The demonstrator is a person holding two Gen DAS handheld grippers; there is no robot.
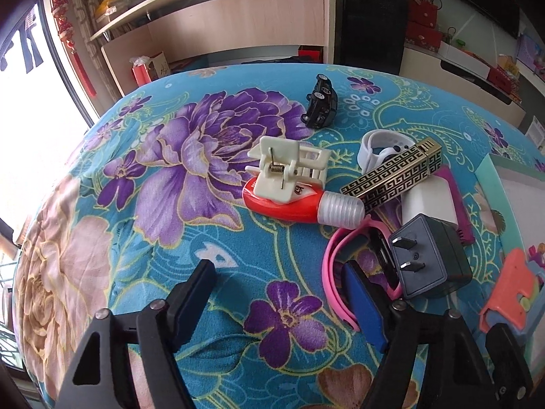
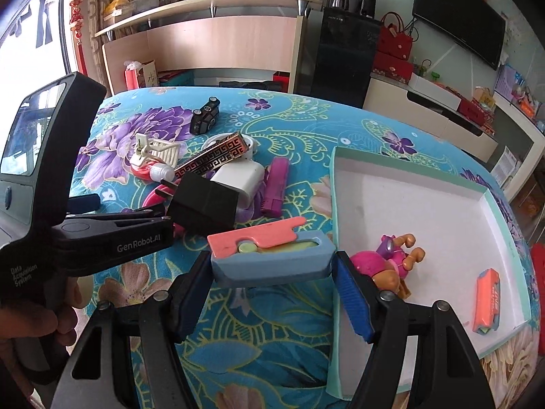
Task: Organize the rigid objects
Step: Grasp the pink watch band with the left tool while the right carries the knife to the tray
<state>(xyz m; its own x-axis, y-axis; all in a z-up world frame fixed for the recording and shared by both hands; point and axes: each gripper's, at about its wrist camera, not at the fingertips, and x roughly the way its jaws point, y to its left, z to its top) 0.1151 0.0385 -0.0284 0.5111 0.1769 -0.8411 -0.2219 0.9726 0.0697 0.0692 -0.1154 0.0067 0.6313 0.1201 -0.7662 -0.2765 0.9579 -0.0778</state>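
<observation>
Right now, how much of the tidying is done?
Just started. Two things already lie in the white box: a toy puppy and an orange eraser. The right gripper holds the blue-and-pink toy. The left gripper is open, empty. The pile with the black plug waits.

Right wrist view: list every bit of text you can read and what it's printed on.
"GenRobot.AI": side of the left gripper.
"Data Acquisition System": its handle.
Black cabinet brand: too small.
Orange pack in the tray: blurred.
Red tube label: hidden by the white clip.
</observation>
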